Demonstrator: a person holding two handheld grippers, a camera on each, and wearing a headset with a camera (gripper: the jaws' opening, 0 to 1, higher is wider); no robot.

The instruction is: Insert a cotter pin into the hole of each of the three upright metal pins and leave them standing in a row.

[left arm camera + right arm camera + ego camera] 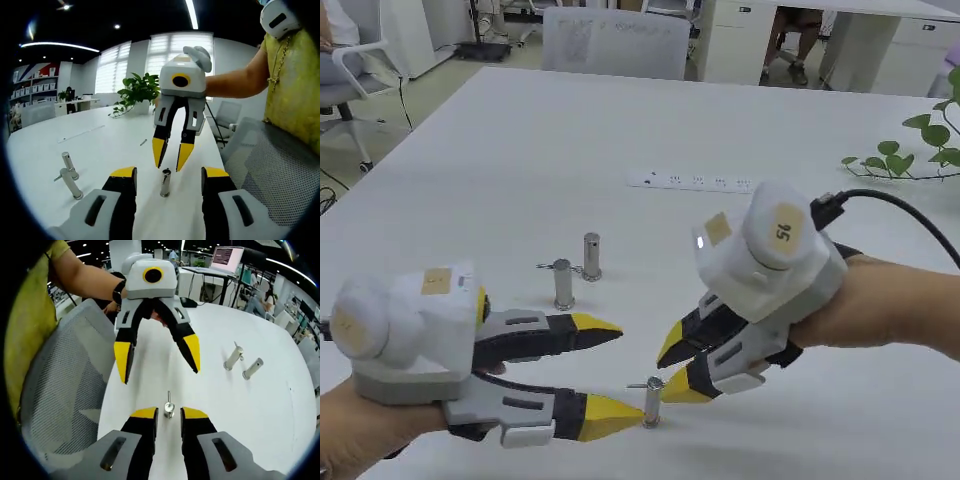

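Three short metal pins stand on the white table (520, 150). The nearest pin (652, 402) (165, 182) (169, 411) carries a thin cotter pin (637, 384) (168, 397) sticking out near its top. My left gripper (620, 372) (168, 175) (157, 362) is open wide, its lower tip touching or just beside this pin. My right gripper (668, 378) (170, 156) (169, 415) faces it with a narrow gap, open, tips just short of the pin. Farther back stand a pin with a cotter pin (563, 284) (71, 183) (233, 357) and another pin (591, 256) (68, 164) (253, 368).
A white power strip (695, 182) lies at mid-table. A leafy plant (920, 150) (136, 90) and a black cable (910, 215) are at the right. A grey chair (615, 42) stands beyond the far edge; a mesh chair (70, 375) is at the near edge.
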